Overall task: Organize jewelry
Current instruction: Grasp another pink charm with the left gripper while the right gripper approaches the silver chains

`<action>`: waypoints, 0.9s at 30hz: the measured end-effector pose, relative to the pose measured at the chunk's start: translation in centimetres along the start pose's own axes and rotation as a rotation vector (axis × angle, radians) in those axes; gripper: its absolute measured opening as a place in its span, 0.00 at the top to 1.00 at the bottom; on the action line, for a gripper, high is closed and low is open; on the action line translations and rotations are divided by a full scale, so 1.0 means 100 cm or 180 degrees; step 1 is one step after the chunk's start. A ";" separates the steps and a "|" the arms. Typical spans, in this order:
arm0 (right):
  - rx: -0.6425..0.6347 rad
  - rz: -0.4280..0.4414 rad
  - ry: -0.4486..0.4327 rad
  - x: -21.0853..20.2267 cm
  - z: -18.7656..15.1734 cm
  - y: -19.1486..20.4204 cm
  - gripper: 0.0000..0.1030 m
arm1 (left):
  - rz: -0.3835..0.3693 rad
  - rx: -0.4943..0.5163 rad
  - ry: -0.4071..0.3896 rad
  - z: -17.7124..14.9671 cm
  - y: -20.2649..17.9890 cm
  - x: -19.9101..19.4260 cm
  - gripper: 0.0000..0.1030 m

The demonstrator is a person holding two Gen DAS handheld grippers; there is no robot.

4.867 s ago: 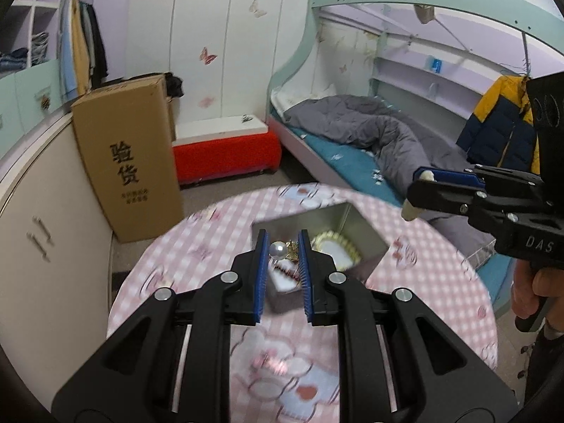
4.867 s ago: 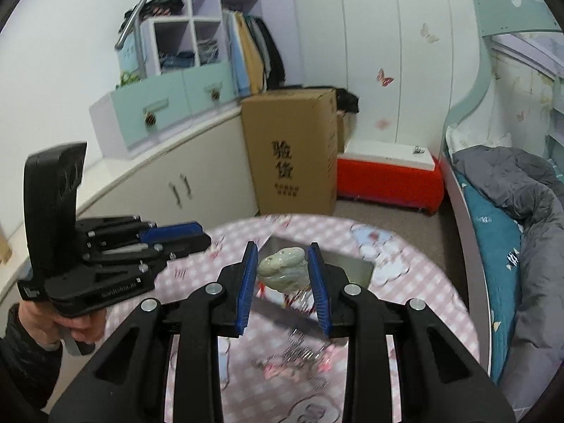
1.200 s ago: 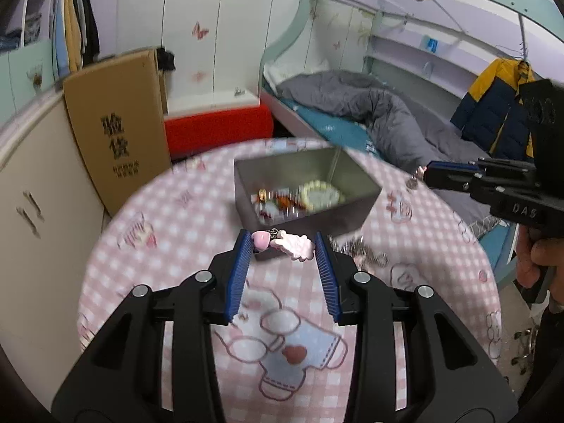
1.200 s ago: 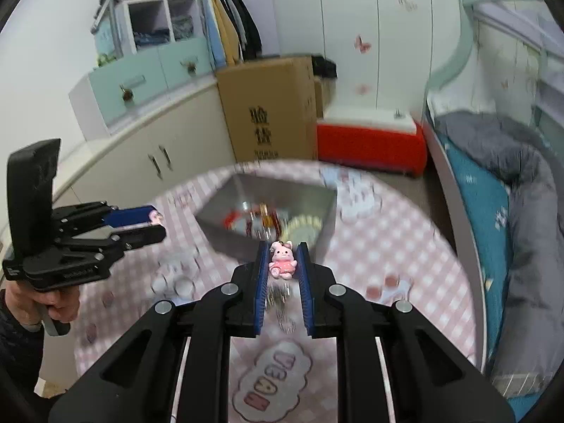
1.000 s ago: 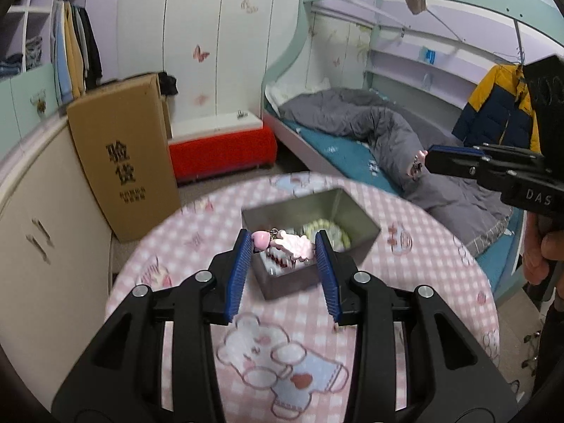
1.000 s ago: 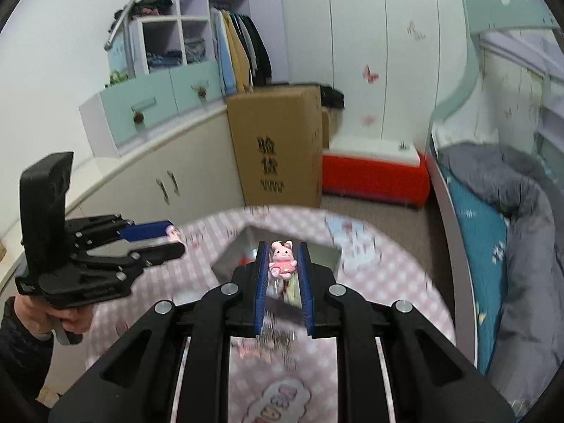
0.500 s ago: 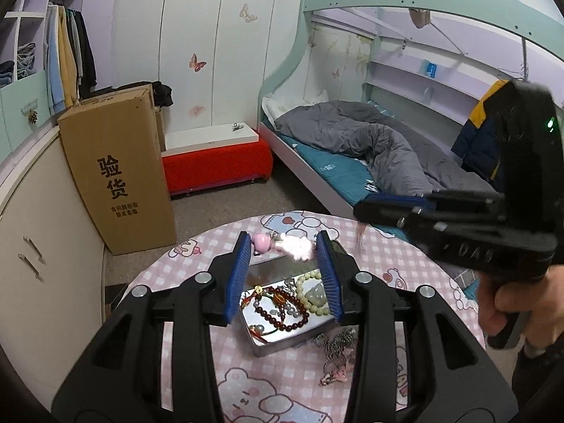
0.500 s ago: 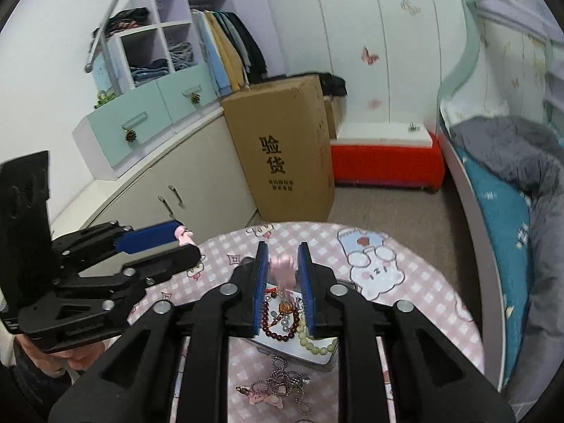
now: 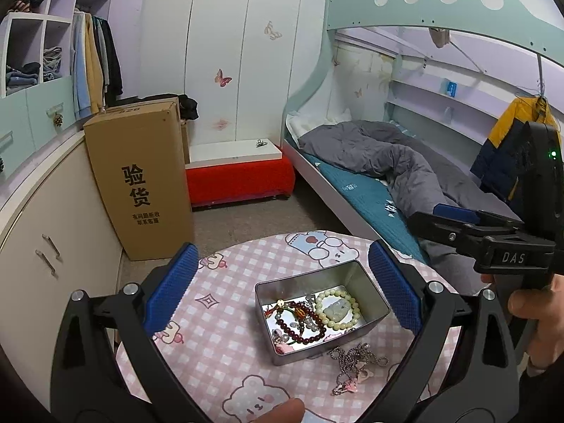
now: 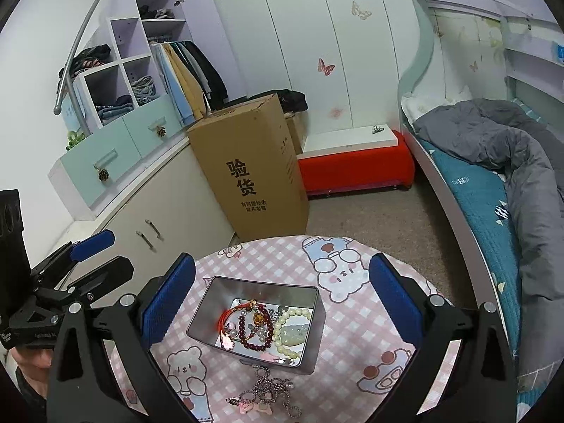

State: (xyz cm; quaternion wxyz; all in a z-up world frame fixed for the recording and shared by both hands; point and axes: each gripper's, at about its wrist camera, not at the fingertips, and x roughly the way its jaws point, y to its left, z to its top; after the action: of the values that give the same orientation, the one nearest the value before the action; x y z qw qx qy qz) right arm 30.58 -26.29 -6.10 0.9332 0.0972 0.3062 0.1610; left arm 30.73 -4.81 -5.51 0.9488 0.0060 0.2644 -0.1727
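Walls: white panels (image 9: 218, 53) with butterfly stickers, at 12 o'clock
Bed: mint bunk (image 9: 405, 10), grey duvet (image 9: 387, 155), at 2 o'clock
Box: tall cardboard box (image 9: 141, 179), at 10 o'clock
Floor: grey carpet (image 10: 370, 215)

Pink-and-white checked tabletop (image 9: 225, 320) printed with cartoon bears, silver tin (image 9: 366, 282), pale green bead bracelet (image 9: 337, 309), dark red bead bracelet (image 9: 299, 331), silver chain (image 10: 271, 391) with pink charms, blue ribbed pads (image 9: 169, 289) on black grippers, brown cardboard box (image 9: 141, 176), red bench (image 9: 239, 176), grey duvet (image 9: 387, 155) on teal sheet.
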 end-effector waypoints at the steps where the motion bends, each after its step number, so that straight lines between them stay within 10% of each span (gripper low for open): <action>1: -0.0006 0.0007 -0.0005 -0.001 0.000 0.001 0.08 | 0.0001 0.0002 -0.0011 -0.001 0.000 -0.003 0.08; 13: -0.0072 -0.0020 0.0035 -0.018 -0.029 0.002 0.08 | -0.0054 0.0022 -0.0013 -0.026 -0.003 -0.023 0.08; 27: 0.0038 -0.0073 0.0444 -0.019 -0.101 -0.016 0.08 | -0.0326 0.0340 0.0592 -0.121 -0.029 0.008 0.08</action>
State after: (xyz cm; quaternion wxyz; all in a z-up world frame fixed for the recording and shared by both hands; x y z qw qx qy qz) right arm 23.45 -27.63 -13.53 0.9108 0.0878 0.3725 0.1549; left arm 24.35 -6.58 -16.13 0.9084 0.0590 0.3416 -0.2336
